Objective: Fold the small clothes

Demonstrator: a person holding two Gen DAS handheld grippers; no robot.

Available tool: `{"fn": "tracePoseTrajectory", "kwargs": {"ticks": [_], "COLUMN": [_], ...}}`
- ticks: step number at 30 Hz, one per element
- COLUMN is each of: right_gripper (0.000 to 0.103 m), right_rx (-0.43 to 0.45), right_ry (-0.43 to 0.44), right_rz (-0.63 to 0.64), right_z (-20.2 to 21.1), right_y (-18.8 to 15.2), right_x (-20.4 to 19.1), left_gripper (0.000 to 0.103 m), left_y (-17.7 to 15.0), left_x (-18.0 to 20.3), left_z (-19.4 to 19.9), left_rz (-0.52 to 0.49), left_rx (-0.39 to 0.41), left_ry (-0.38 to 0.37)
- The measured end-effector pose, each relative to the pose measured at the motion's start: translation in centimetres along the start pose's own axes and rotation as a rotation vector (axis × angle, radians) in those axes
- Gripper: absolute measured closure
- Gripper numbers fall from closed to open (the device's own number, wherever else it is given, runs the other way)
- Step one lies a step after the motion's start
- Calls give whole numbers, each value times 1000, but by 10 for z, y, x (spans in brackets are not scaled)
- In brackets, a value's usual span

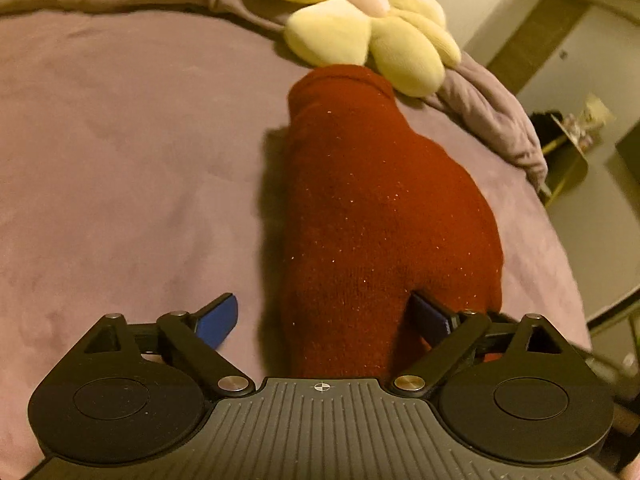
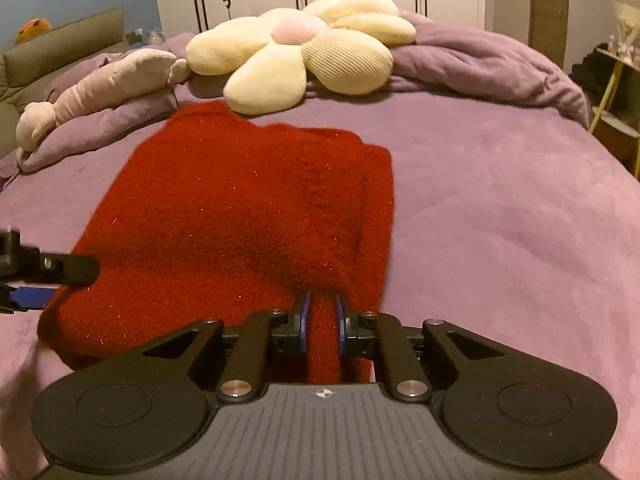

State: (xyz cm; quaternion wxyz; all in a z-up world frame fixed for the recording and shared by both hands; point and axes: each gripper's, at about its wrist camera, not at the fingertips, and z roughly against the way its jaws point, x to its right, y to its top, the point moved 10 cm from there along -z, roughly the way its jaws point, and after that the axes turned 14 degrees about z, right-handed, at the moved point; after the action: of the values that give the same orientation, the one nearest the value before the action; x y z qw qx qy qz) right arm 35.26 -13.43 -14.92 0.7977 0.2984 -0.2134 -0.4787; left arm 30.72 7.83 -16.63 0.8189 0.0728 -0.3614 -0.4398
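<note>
The red knitted garment (image 2: 224, 216) lies in the middle of the frame on the purple bed cover (image 2: 500, 220), its far end touching a yellow flower-shaped cushion (image 2: 296, 56) at the top, and no writing can be read anywhere. The right claw (image 2: 322, 320) is narrow, pinching a fold of the garment, while the left claw (image 1: 326, 320) stands wide with the cloth between its blue pads. Only the right wrist view shows a pale long plush toy (image 2: 100, 84) at the upper left and the other claw's tip at the left edge.
</note>
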Motion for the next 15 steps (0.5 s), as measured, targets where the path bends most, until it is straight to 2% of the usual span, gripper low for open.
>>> {"fn": "tracePoseTrajectory", "kwargs": {"ticks": [1,2,3,5,7,11,13,15], "right_gripper": [83,70,68,69,69,77,80,81], "right_rx": [-13,-26,-32,1,50,74,14,-45], "right_ry": [0,-3,-2,42,24,20,-6,-44], "right_rz": [6,19,22,-3,5,106,134,152], "right_z": [-1,0,5,21,29,8,-17,-39], "right_y": [2,5,9,20,42,84,91,88], "right_x": [1,1,2,3,2,-19,-22,-18], "left_gripper": [6,6,6,9,9,8,8,7], "left_y": [4,9,14,29,45,65,70,68], "left_x": [0,-1,-1,0,10,32,34,37], "left_z": [2,6,13,27,34,14,-8,-27], "left_rz": [-5,-1,5,10,-17,-90,-100,-136], "left_rx": [2,10,20,70,122,137,120,97], "left_ry": [11,20,25,32,31,67,147,175]}}
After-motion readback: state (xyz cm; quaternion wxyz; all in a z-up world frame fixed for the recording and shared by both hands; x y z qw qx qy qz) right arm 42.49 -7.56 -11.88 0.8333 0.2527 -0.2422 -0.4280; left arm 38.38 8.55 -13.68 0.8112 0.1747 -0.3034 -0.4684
